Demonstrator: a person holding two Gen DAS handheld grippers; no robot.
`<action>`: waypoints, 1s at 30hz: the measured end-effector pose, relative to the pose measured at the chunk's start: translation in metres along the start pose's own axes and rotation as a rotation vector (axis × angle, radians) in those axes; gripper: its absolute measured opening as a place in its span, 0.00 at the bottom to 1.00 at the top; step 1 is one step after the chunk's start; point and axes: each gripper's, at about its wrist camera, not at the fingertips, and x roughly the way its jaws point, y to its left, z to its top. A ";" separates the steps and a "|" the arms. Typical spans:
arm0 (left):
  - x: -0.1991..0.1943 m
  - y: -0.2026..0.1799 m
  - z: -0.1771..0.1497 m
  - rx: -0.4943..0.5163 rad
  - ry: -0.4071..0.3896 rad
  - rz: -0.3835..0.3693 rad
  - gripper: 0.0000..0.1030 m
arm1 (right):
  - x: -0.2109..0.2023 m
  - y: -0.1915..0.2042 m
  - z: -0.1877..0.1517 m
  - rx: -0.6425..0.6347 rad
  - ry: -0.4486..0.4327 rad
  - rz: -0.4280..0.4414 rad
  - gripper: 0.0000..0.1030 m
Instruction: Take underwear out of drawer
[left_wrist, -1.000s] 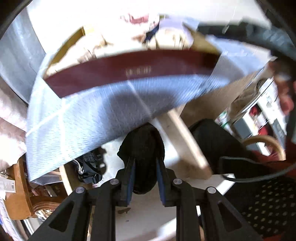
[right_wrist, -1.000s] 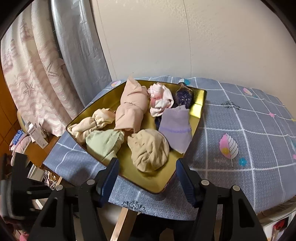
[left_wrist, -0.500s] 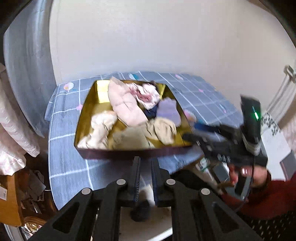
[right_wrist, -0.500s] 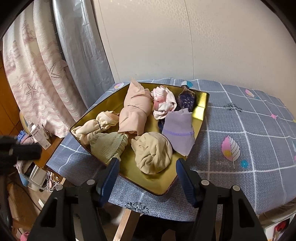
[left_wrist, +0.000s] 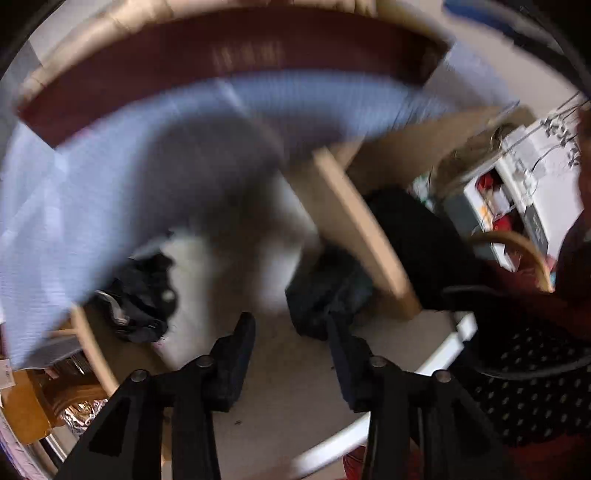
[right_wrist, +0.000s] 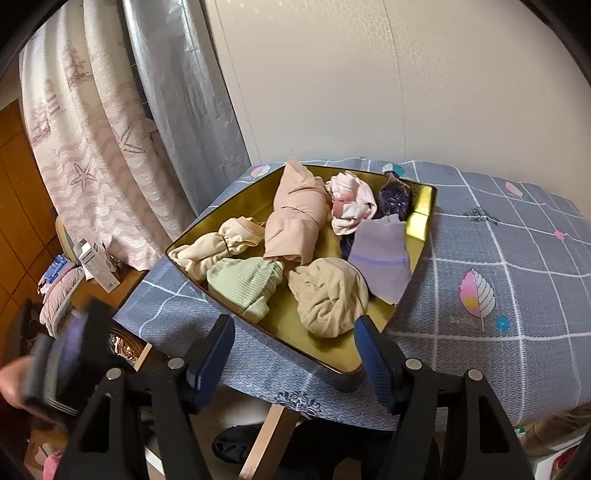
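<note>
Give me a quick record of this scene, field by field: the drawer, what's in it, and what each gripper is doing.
drawer: gold-lined tray on the blue checked tablecloth
contents: rolled underwear; beige roll, green roll, lilac piece, pink bundle
right gripper: open, empty, near the drawer's front corner
left gripper: aimed at the floor, opening, nothing between its fingers
floor: dark garments

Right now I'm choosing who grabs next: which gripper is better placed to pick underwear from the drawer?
Right. The right gripper is open and faces the gold drawer, the beige bundle just ahead. The left gripper, jaws opening and empty, points at the floor below the table.
</note>
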 end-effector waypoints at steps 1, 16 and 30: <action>0.010 -0.002 0.000 0.008 0.026 -0.012 0.42 | 0.001 0.001 -0.001 -0.002 0.002 0.004 0.67; 0.058 -0.014 0.022 0.042 0.222 -0.294 0.73 | 0.002 0.000 -0.006 0.000 0.016 -0.008 0.68; 0.084 0.006 0.019 -0.114 0.305 -0.215 0.70 | -0.010 0.004 -0.012 -0.015 -0.014 0.009 0.71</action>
